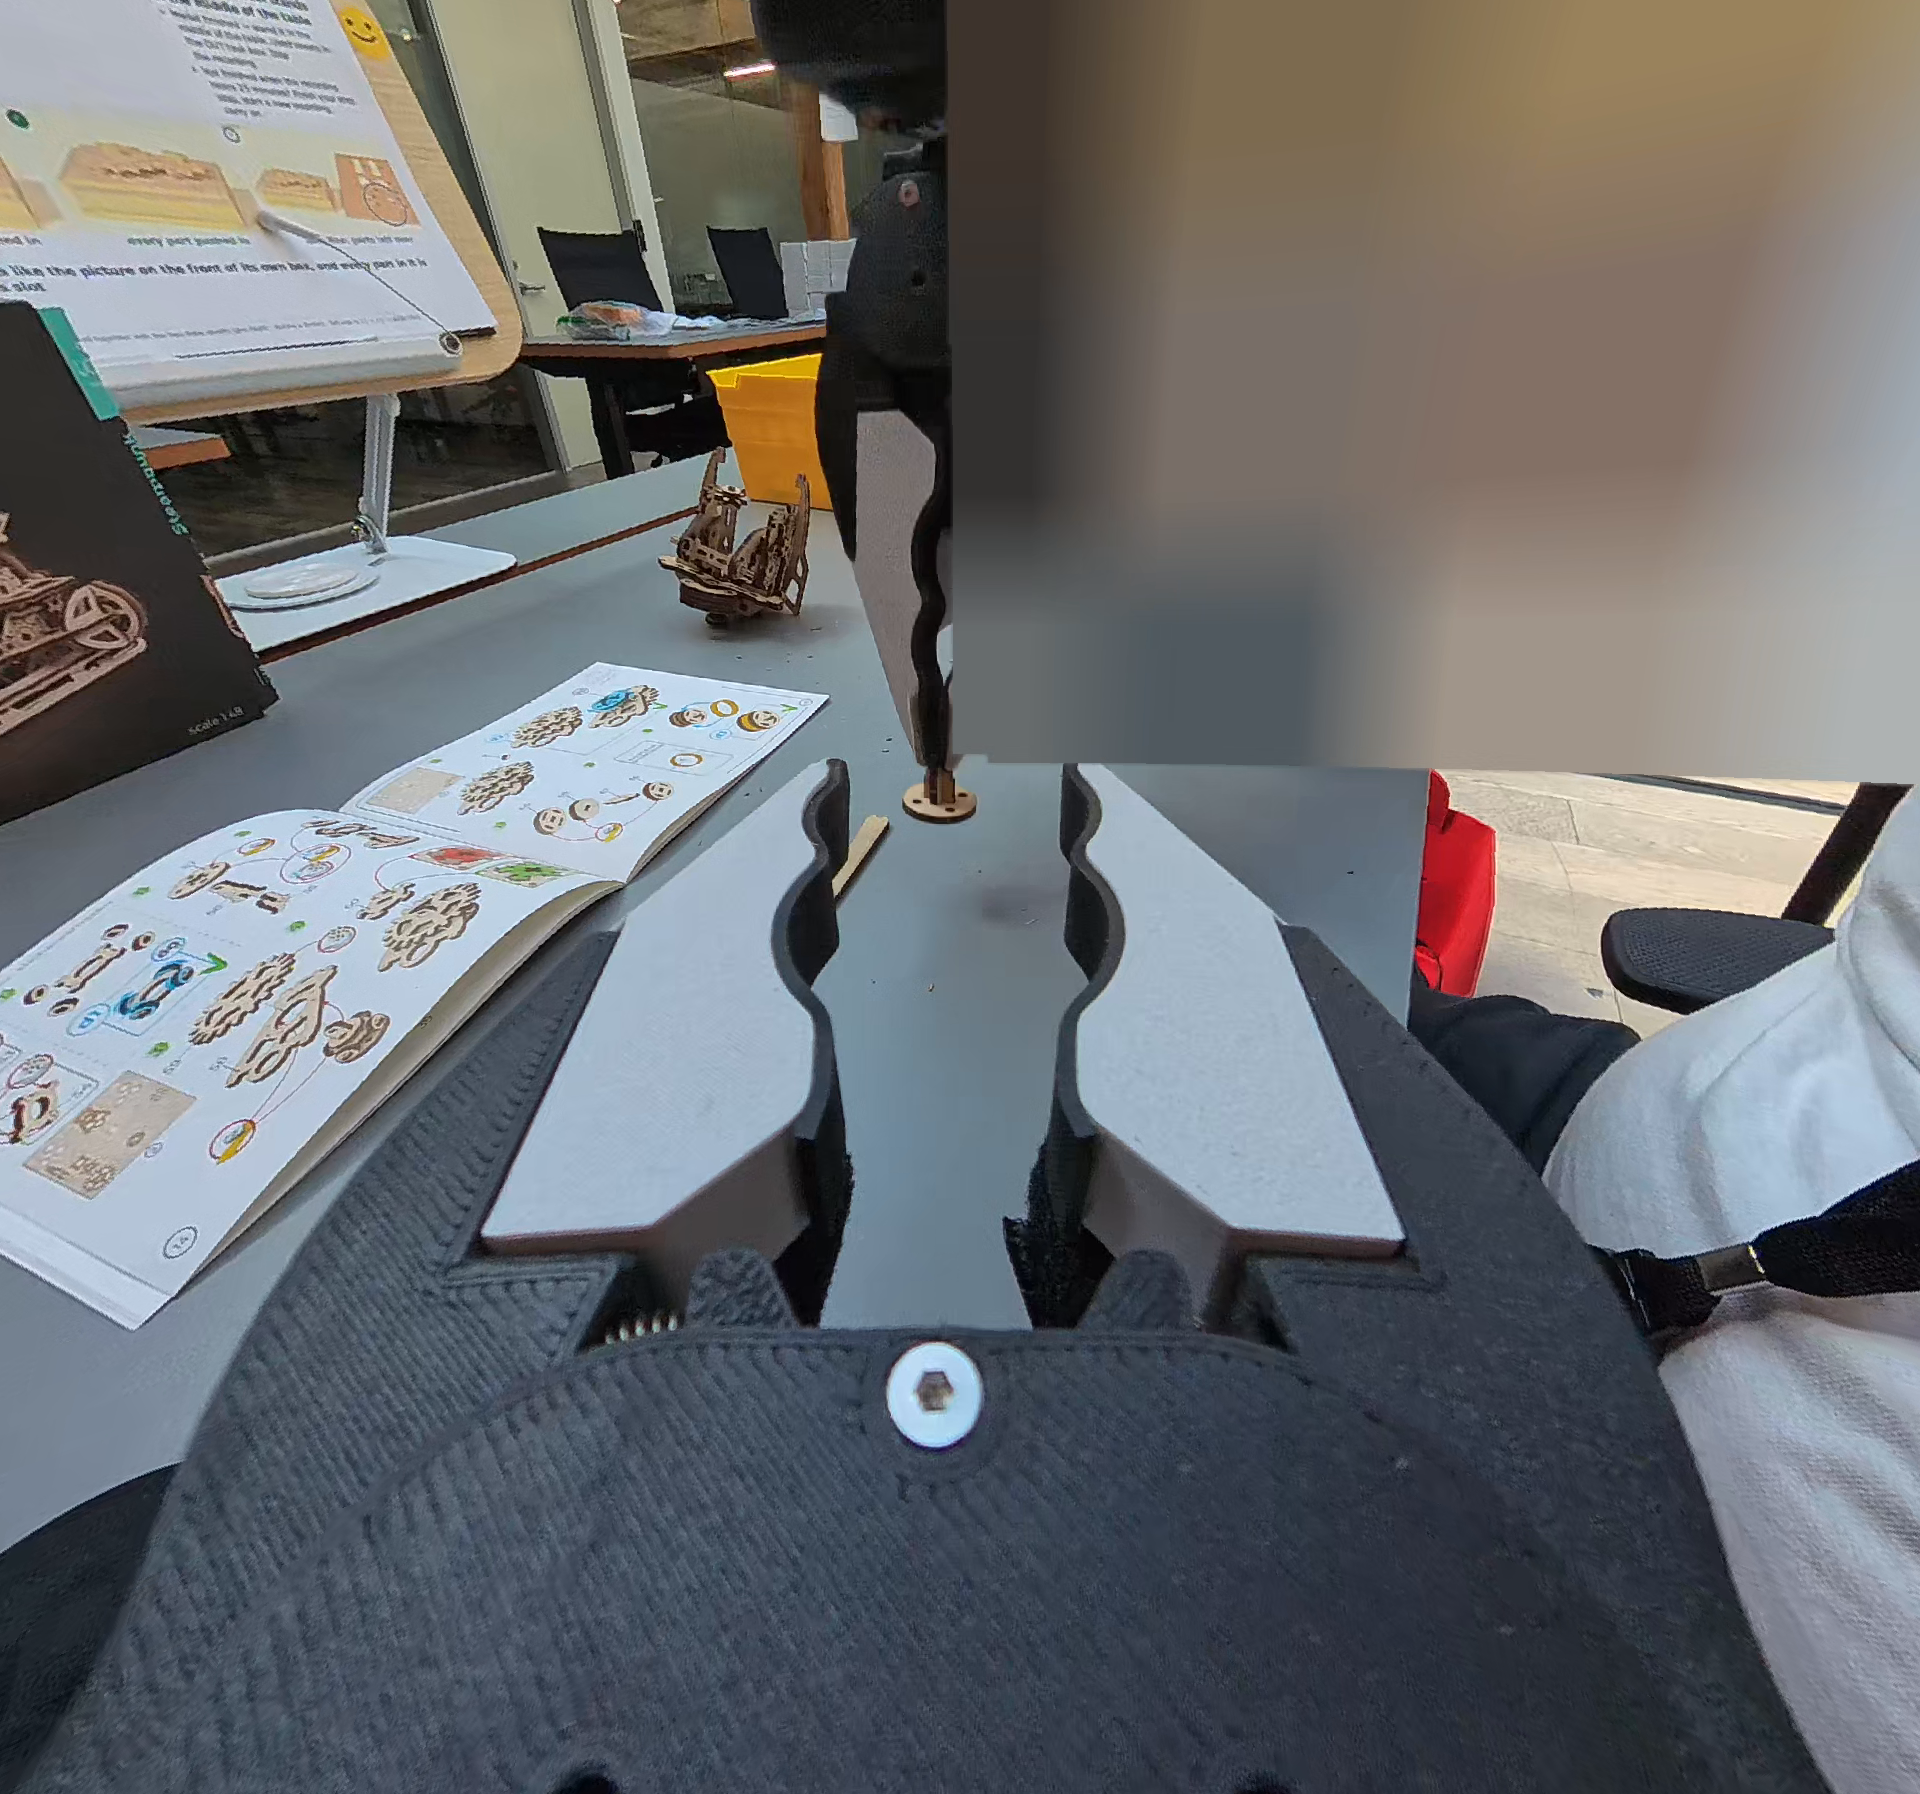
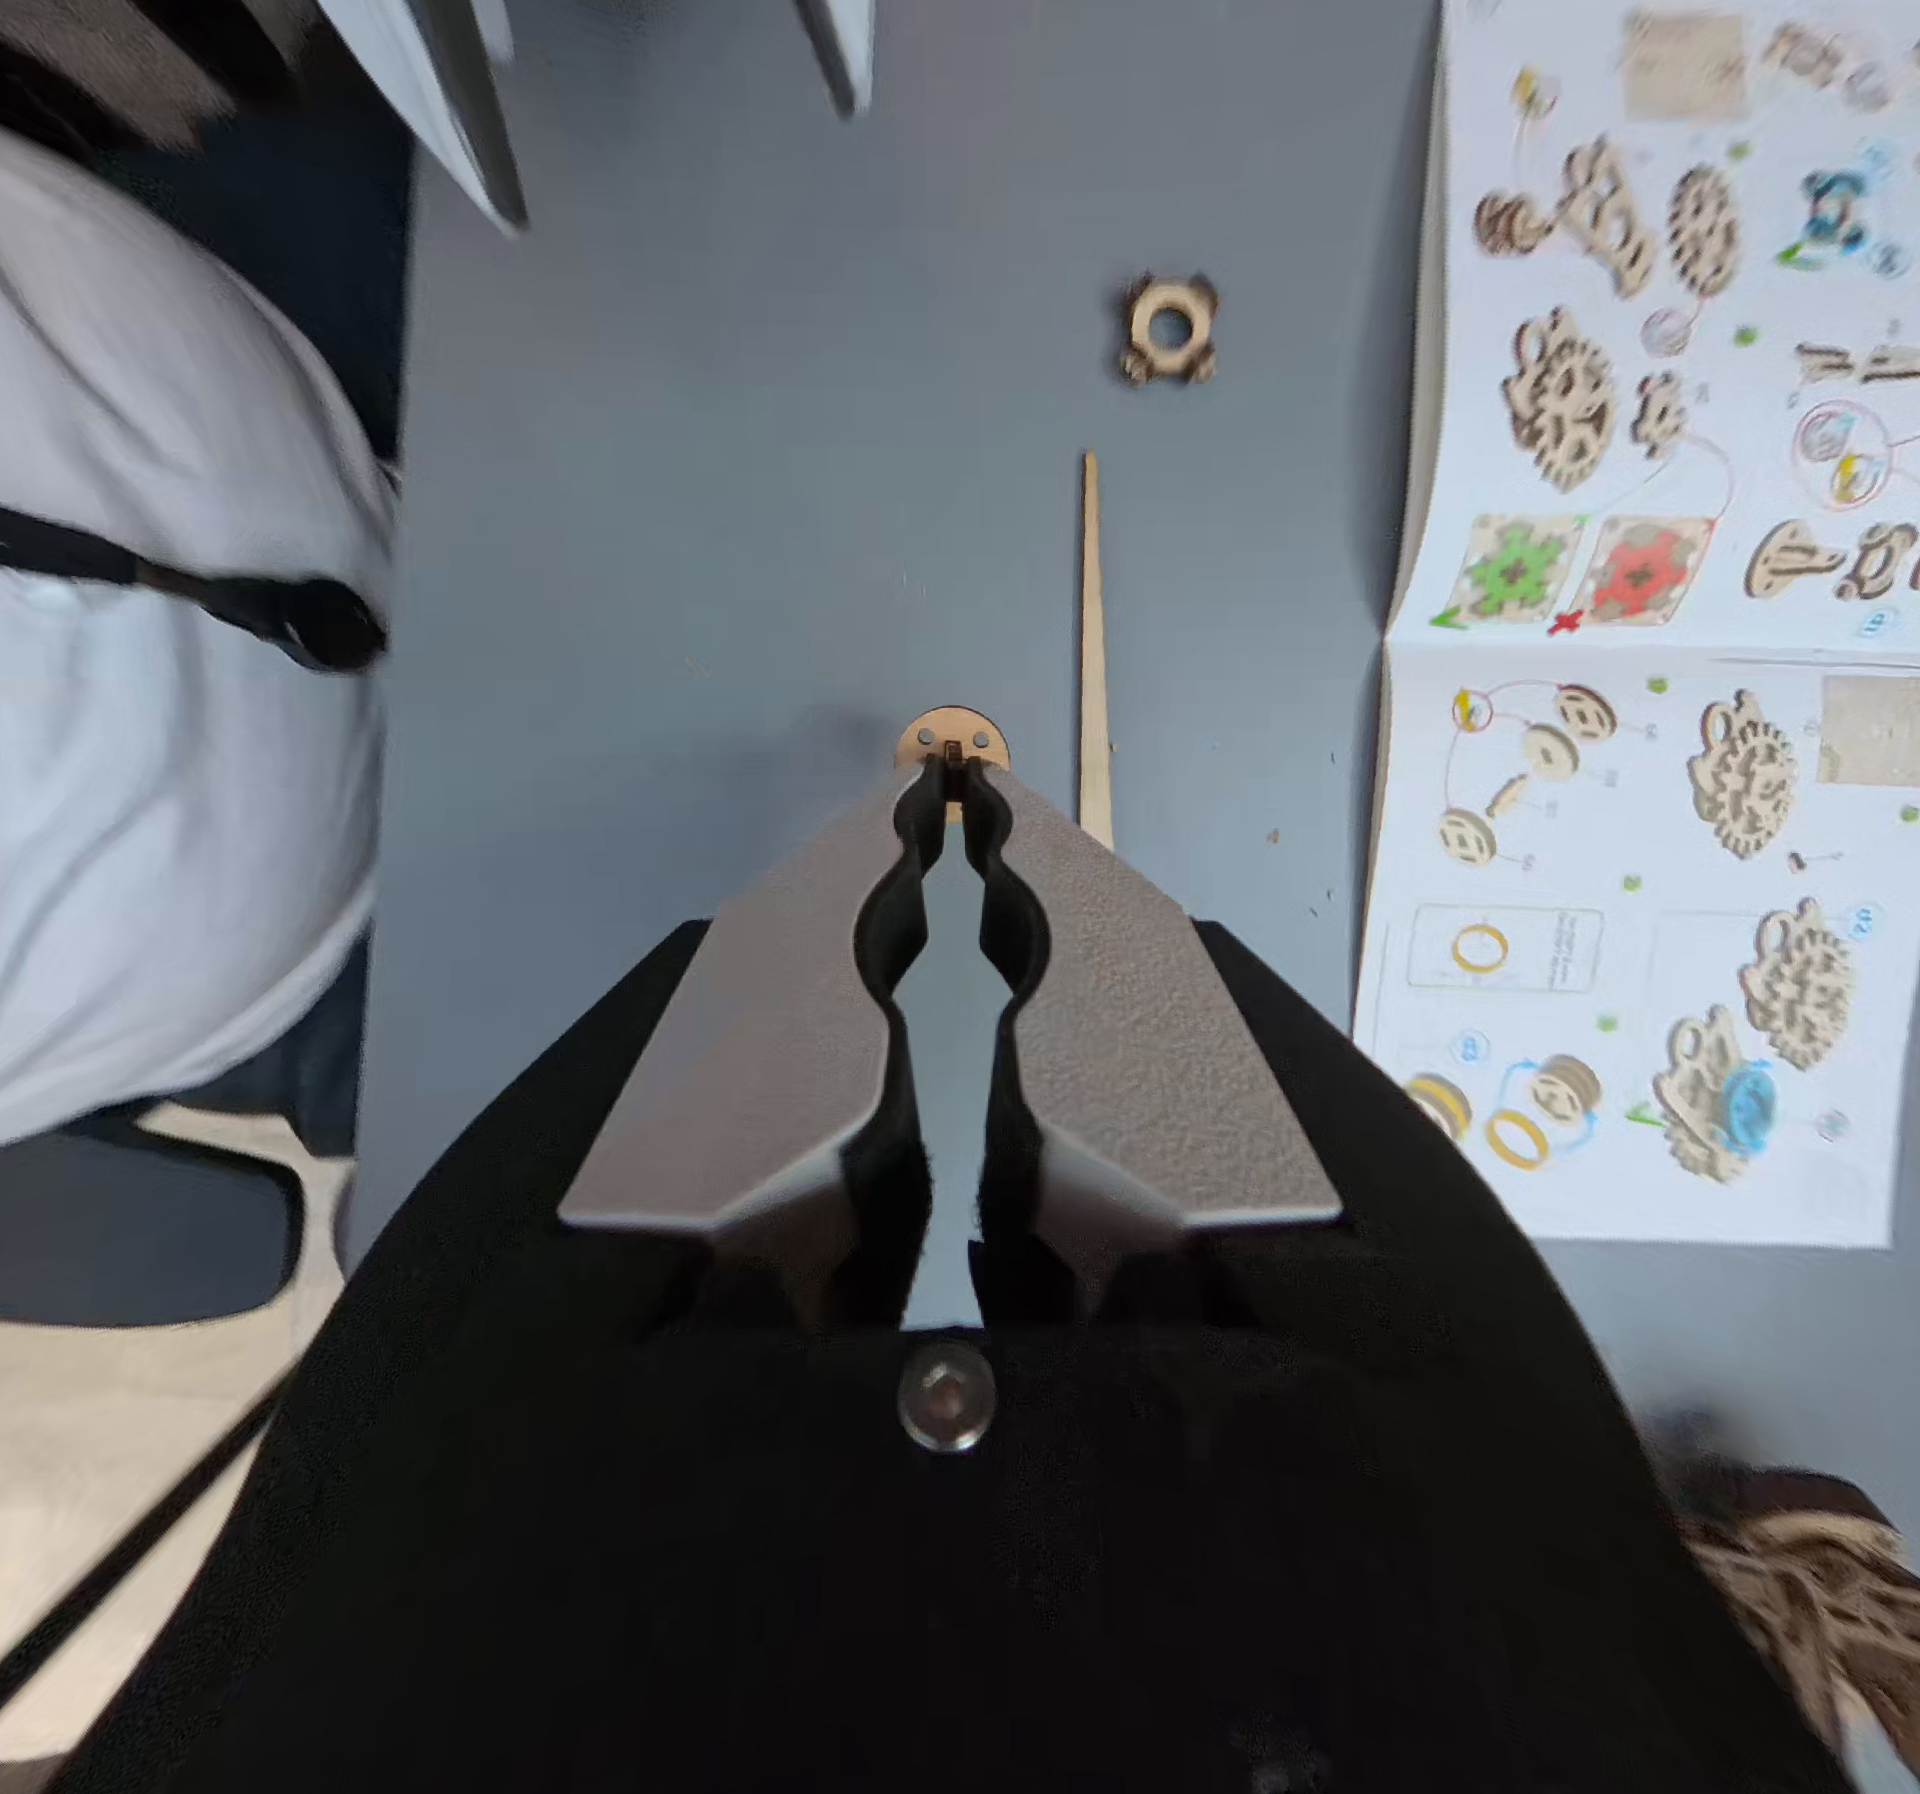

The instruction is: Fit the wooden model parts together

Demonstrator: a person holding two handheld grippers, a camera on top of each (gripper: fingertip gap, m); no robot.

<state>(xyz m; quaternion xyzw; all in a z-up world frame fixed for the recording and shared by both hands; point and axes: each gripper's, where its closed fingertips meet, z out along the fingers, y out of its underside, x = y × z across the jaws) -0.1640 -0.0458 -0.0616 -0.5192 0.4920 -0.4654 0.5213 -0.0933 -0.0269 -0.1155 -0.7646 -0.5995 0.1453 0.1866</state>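
Right gripper (image 2: pixel 952 776), grey fingers with black wavy pads, pointed straight down at the dark grey table (image 2: pixel 727 497) and clenched on the short upright peg of a small round pale-wood disc with two dark holes (image 2: pixel 952 736). Disc lying flat on the tabletop, peg pinched between the pad tips. In the left wrist view, same gripper (image 1: pixel 938 757) seen descending from above, its upper part lost behind a blurred patch, tips on the peg of the disc (image 1: pixel 939 802).

Left gripper (image 1: pixel 948 788), same grey-and-black build, held low and level over the table, jaws spread wide and grasping nothing. Disc just beyond its fingertips, roughly on the line between them. In the right wrist view, seen blurred at the top edge (image 2: pixel 675 155), well apart from the disc.

Just beside the disc, a thin tapered pale-wood stick (image 2: pixel 1090 643) flat on the table, partly hidden behind the left gripper's finger in the left wrist view (image 1: pixel 860 853). Past the stick's thin end, a small wooden ring piece with four lugs (image 2: pixel 1169 331). Farther out, an open white instruction booklet with coloured diagrams (image 1: pixel 343 923) (image 2: pixel 1662 601).

Toward the far side of the table, a partly built brown wooden model (image 1: pixel 740 544), a dark box with a model picture (image 1: pixel 94 560) and a white instruction board on a stand (image 1: pixel 239 134). Beyond, a yellow bin (image 1: pixel 774 425). White clothing of a person (image 1: pixel 1766 1173) at the table edge.
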